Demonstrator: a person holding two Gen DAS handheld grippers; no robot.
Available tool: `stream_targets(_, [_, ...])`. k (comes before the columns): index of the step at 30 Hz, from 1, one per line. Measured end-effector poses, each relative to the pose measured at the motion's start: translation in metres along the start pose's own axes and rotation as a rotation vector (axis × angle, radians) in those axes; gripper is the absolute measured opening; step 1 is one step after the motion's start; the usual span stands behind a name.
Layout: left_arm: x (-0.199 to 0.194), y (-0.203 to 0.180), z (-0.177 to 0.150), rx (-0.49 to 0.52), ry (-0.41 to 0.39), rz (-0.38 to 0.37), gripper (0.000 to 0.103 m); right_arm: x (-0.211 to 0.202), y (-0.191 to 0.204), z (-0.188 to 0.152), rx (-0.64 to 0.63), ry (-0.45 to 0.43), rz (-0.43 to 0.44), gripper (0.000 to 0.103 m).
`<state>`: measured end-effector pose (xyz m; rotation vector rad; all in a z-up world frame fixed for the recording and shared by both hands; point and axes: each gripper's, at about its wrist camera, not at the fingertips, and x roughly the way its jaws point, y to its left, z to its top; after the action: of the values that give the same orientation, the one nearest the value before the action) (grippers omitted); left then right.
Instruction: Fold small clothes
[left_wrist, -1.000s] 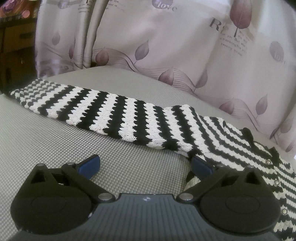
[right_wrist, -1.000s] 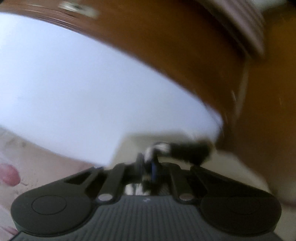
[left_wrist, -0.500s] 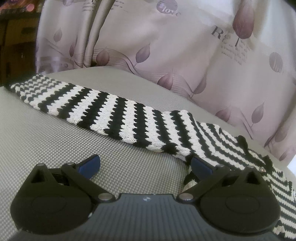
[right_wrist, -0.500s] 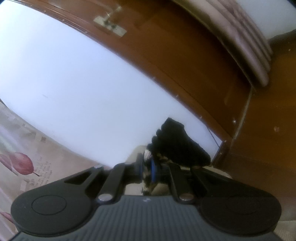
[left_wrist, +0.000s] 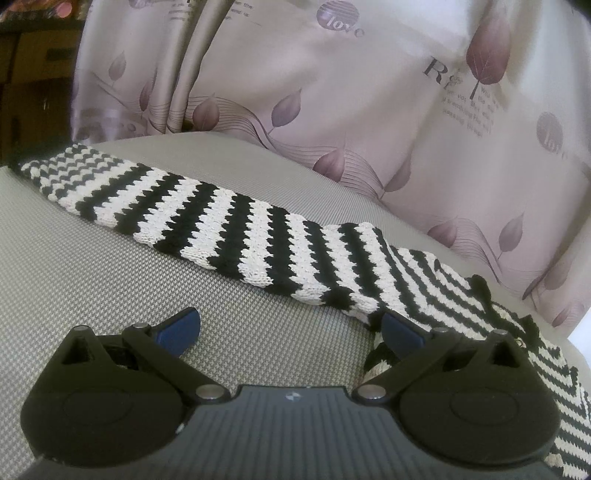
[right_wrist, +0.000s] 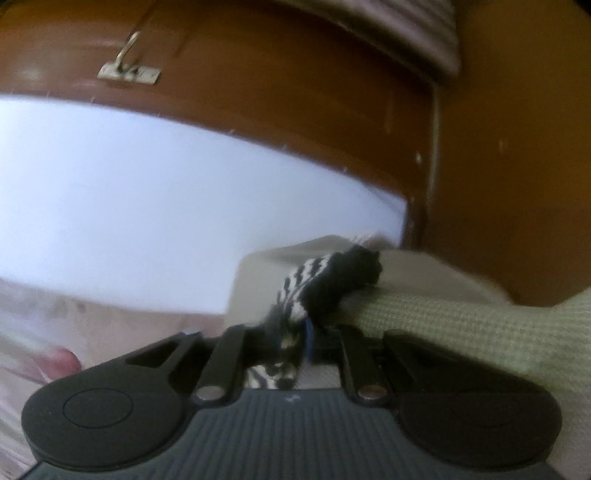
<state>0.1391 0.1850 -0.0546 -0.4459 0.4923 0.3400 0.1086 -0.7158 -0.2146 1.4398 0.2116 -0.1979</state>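
A black-and-white striped knit garment (left_wrist: 258, 236) lies stretched across the grey woven surface (left_wrist: 110, 280), one sleeve running to the far left. My left gripper (left_wrist: 290, 328) hovers low over the surface and is open, with nothing between its blue pads (left_wrist: 177, 328); the right-hand pad sits against the garment's near edge. In the right wrist view, a bunched end of the striped garment (right_wrist: 306, 280) with a black cuff lies between the jaws of my right gripper (right_wrist: 301, 338). Those jaws are opening slightly, and the pads still pinch the cloth.
A pale curtain with leaf prints (left_wrist: 332, 110) hangs close behind the surface. In the right wrist view a brown wooden panel (right_wrist: 295, 110) with a metal hook (right_wrist: 129, 62) and a white wall (right_wrist: 147, 192) stand beyond the surface's edge (right_wrist: 443, 314).
The right gripper has rolled and sunk toward the surface, and the garment end with the black cuff now drapes over the surface's edge. The left gripper has stayed put and open.
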Motion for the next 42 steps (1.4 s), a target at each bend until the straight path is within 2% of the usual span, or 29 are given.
stream_targets(4, [0.0,-0.001,0.0,0.011,0.005,0.007,0.103,0.009,-0.003,0.007,0.087,-0.006,0.078,0.038])
stream_targets(7, [0.001,-0.002,0.0,0.024,0.01,0.015,0.103,0.017,0.008,0.009,0.072,-0.011,0.074,0.057])
stream_targets(9, [0.001,-0.002,0.0,0.023,0.009,0.014,0.103,0.023,0.016,0.011,0.069,-0.012,0.043,0.063])
stream_targets(12, [0.001,-0.001,0.001,0.019,0.009,0.009,0.103,0.032,0.03,0.014,0.032,-0.02,-0.068,0.057])
stream_targets(13, [0.001,0.0,0.001,0.018,0.008,0.008,0.103,0.035,0.036,0.014,-0.014,-0.017,-0.119,0.046])
stream_targets(14, [0.001,0.001,0.001,0.016,0.008,0.006,0.103,0.039,0.04,0.013,-0.069,-0.013,-0.161,0.023])
stream_targets(15, [0.001,0.001,0.001,0.014,0.007,0.004,0.103,0.043,0.042,0.013,-0.108,-0.011,-0.187,0.012])
stream_targets(16, [0.001,0.002,0.001,0.011,0.006,0.002,0.103,0.043,0.043,0.013,-0.122,-0.021,-0.199,0.008])
stream_targets(20, [0.0,0.004,0.001,-0.004,0.001,-0.008,0.103,0.035,0.072,0.011,-0.193,-0.081,-0.125,0.008])
stream_targets(23, [-0.002,0.007,0.001,-0.027,-0.007,-0.022,0.103,0.038,0.115,-0.002,-0.294,-0.073,-0.072,0.008])
stream_targets(29, [-0.004,0.012,0.001,-0.062,-0.019,-0.047,0.103,0.05,0.188,-0.049,-0.353,-0.012,0.09,0.008])
stream_targets(33, [-0.004,0.013,0.001,-0.075,-0.024,-0.057,0.103,0.067,0.231,-0.103,-0.37,0.075,0.22,0.008])
stream_targets(36, [-0.005,0.014,0.001,-0.082,-0.026,-0.062,0.103,0.089,0.254,-0.15,-0.376,0.158,0.285,0.008])
stream_targets(42, [-0.005,0.016,0.001,-0.095,-0.03,-0.08,0.103,0.135,0.274,-0.261,-0.413,0.351,0.332,0.008])
